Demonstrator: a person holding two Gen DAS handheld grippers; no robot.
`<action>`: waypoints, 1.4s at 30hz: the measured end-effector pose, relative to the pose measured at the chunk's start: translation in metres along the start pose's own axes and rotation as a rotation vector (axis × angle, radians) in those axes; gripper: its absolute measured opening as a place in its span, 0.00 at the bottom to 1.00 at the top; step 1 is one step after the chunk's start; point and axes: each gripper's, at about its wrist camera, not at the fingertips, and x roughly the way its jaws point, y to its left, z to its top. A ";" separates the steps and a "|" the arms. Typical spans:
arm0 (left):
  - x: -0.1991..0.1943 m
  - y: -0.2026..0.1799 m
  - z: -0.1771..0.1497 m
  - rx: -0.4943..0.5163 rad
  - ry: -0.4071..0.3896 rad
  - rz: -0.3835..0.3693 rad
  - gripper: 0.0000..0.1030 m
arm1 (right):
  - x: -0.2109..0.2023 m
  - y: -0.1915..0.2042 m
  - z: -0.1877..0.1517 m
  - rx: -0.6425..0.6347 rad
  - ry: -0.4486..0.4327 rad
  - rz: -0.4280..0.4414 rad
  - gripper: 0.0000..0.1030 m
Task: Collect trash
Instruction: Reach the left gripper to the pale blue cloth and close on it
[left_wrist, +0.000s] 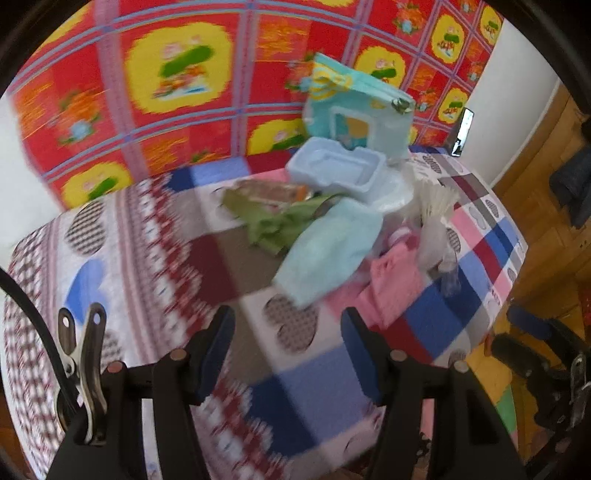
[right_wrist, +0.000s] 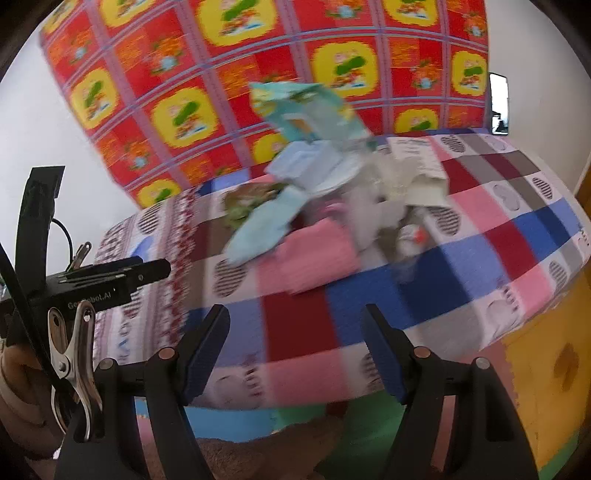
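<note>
Trash heap (left_wrist: 332, 206) (foam tray, wipes pack, pale-blue and pink wrappers) lay piled centre-frame on the patchwork tabletop (left_wrist: 166, 258), apparently awaiting collection; left gripper (left_wrist: 288, 343) and right gripper (right_wrist: 295, 339) stood short of it, jaws open and empty.

bed cover (left_wrist: 436, 325): pink, blue, red and white squares
hanging cloth (left_wrist: 177, 92): red with yellow patches
tub (left_wrist: 336, 170): pale blue
wrapper (left_wrist: 328, 251): light green
floor mat (right_wrist: 546, 369): yellow
</note>
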 end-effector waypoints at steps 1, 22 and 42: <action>0.007 -0.004 0.005 0.001 0.007 -0.003 0.61 | 0.003 -0.007 0.006 -0.001 0.004 -0.009 0.73; 0.106 -0.056 0.060 0.061 0.151 0.051 0.61 | 0.044 -0.104 0.081 0.027 0.074 -0.016 0.73; 0.119 -0.047 0.063 -0.082 0.115 0.184 0.35 | 0.075 -0.168 0.114 -0.037 0.129 0.045 0.73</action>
